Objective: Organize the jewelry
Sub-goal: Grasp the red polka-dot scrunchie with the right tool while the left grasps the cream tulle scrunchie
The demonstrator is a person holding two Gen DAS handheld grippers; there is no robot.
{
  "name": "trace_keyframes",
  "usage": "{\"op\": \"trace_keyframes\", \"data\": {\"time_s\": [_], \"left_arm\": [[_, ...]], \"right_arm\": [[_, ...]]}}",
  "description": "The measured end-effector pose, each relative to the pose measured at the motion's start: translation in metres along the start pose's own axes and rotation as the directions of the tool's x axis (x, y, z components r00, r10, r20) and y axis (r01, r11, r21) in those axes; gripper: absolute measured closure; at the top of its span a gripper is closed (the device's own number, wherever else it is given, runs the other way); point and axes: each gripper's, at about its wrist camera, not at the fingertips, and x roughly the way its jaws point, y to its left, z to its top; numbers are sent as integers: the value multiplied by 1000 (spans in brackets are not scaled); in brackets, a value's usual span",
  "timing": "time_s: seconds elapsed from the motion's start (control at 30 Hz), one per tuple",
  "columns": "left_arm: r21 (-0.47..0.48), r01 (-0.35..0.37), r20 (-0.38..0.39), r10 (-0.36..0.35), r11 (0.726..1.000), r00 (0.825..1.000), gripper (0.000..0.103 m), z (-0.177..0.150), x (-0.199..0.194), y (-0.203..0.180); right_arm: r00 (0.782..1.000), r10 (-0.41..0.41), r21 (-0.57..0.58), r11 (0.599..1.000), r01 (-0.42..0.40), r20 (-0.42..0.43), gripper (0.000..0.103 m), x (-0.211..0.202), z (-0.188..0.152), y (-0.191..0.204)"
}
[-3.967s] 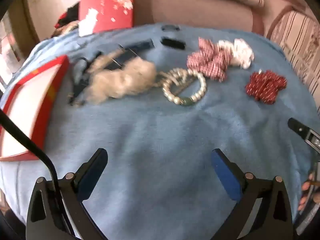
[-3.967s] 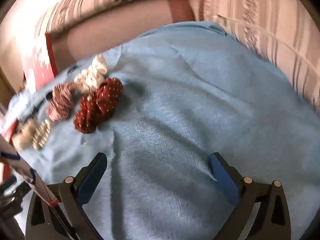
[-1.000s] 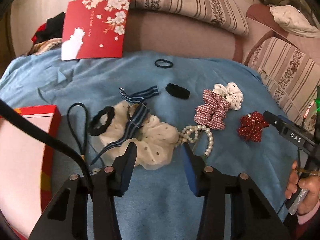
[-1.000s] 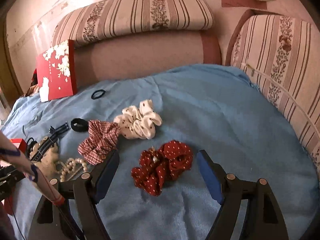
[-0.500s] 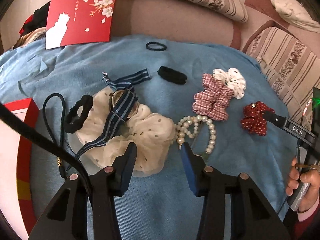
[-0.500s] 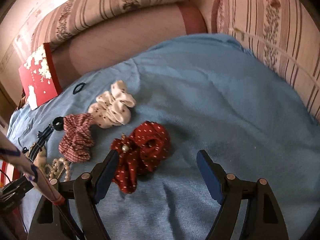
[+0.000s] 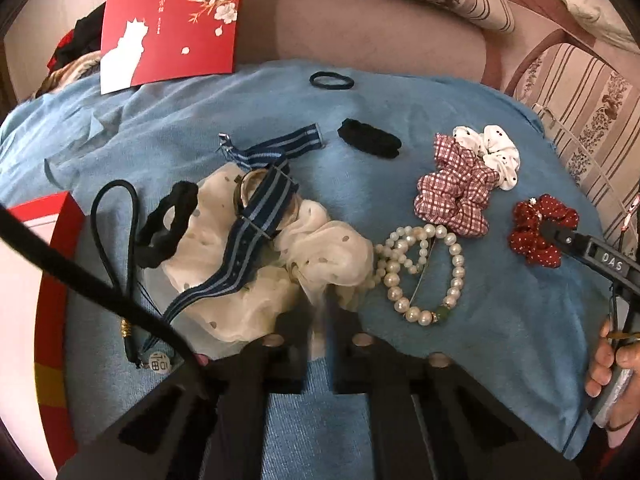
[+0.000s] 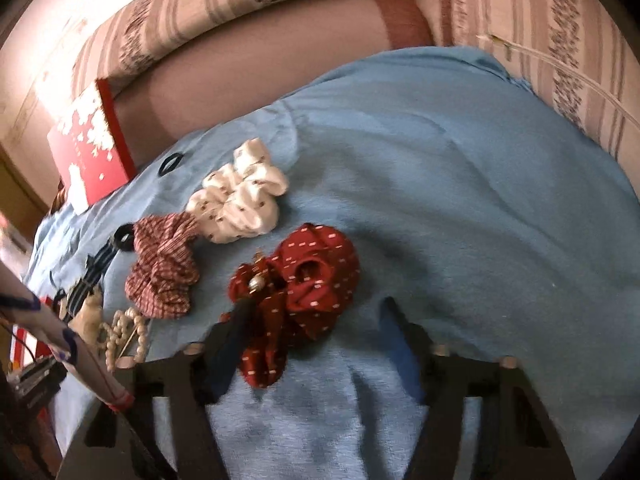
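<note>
Hair ties and jewelry lie on a blue cloth [image 7: 500, 340]. My left gripper [image 7: 322, 312] is shut, with the near edge of the cream chiffon scrunchie [image 7: 328, 252] pinched between its fingers. A striped watch strap [image 7: 256, 220] lies across that scrunchie. A pearl bracelet [image 7: 420, 272] sits just right of it. In the right wrist view the jaws of my right gripper [image 8: 316, 312] are closing around the red dotted scrunchie [image 8: 316, 268]. The left finger touches it; the right finger stands apart from it. That gripper's finger also shows over the red scrunchie [image 7: 536, 236] in the left wrist view.
A plaid scrunchie [image 7: 456, 196] and a white dotted one [image 7: 492, 152] lie behind the bracelet. A black hair tie [image 7: 368, 142], a thin dark band [image 7: 332, 81], a black scrunchie [image 7: 168, 224] and a cord [image 7: 116, 232] lie around. A red box [image 7: 52, 320] sits left; a red card [image 7: 172, 20] leans on the sofa.
My left jaws have closed from half open onto the cream scrunchie's edge. The right gripper sank toward the red scrunchie and its jaws narrowed around it.
</note>
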Motion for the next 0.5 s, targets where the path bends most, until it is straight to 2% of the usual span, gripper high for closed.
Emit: {"op": "trace_keyframes", "data": {"time_s": [0.03, 0.13, 0.5], "left_arm": [[-8, 1, 8, 0, 1000, 1000, 100, 0, -2, 1], [-5, -3, 41, 3, 1000, 999, 101, 2, -14, -1], [1, 6, 140, -6, 1000, 990, 101, -1, -63, -5]], "right_arm": [[1000, 5, -12, 1000, -5, -6, 72, 2, 0, 3], [1000, 3, -50, 999, -3, -1, 87, 0, -2, 12], [992, -11, -139, 990, 28, 124, 92, -38, -4, 38]]}}
